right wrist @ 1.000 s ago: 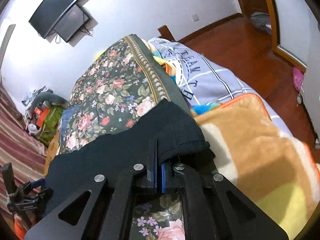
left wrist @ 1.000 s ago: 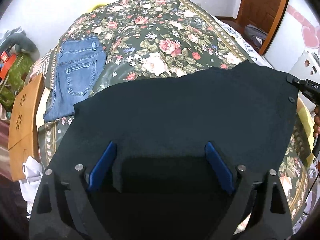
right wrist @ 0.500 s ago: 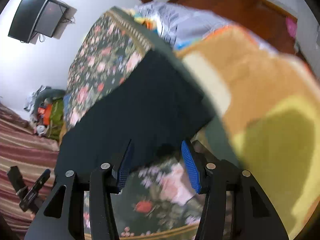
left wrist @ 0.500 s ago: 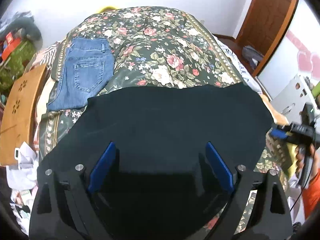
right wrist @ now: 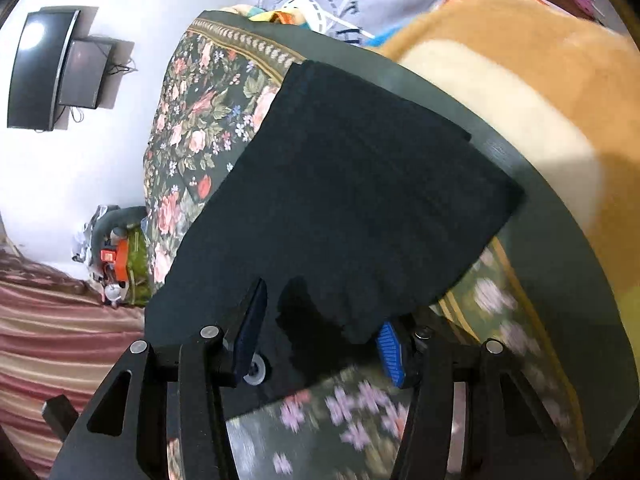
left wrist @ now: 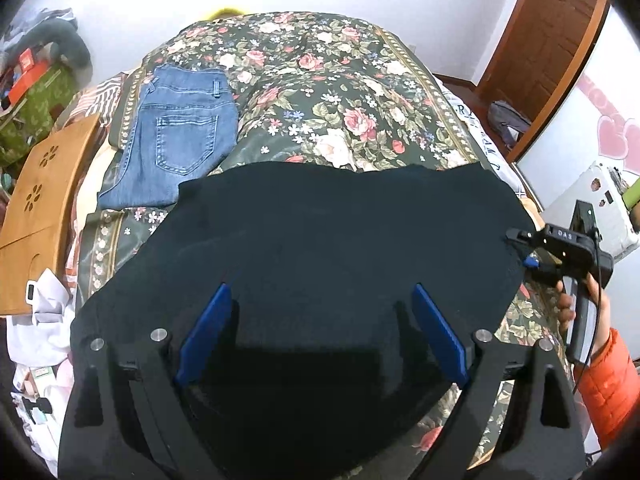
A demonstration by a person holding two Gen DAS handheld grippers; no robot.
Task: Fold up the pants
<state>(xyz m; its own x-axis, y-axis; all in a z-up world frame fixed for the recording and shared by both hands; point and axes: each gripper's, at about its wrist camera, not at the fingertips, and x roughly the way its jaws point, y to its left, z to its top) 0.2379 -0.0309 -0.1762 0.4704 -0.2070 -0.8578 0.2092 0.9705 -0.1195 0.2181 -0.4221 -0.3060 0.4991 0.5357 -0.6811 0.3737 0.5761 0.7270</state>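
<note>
Black pants point(left wrist: 328, 240) lie spread across the near part of the floral bed cover point(left wrist: 320, 92); they also show in the right wrist view point(right wrist: 352, 200). My left gripper point(left wrist: 320, 332) is open just above the pants' near edge, its blue pads apart and holding nothing. My right gripper point(right wrist: 320, 336) is open at the pants' right end, with a corner of the cloth lying between its blue pads. In the left wrist view the right gripper point(left wrist: 524, 248) sits at the pants' right edge, held by a hand in an orange sleeve.
Folded blue jeans point(left wrist: 176, 136) lie on the cover at the far left. A wooden board point(left wrist: 40, 208) and white cloth point(left wrist: 40, 320) sit off the bed's left side. An orange and cream blanket point(right wrist: 520, 80) lies to the right. A door point(left wrist: 548, 28) stands at the far right.
My right gripper was shut on the pants' right end a second ago; it has opened and let go. The pants have settled flat on the bed. My left gripper stayed open.
</note>
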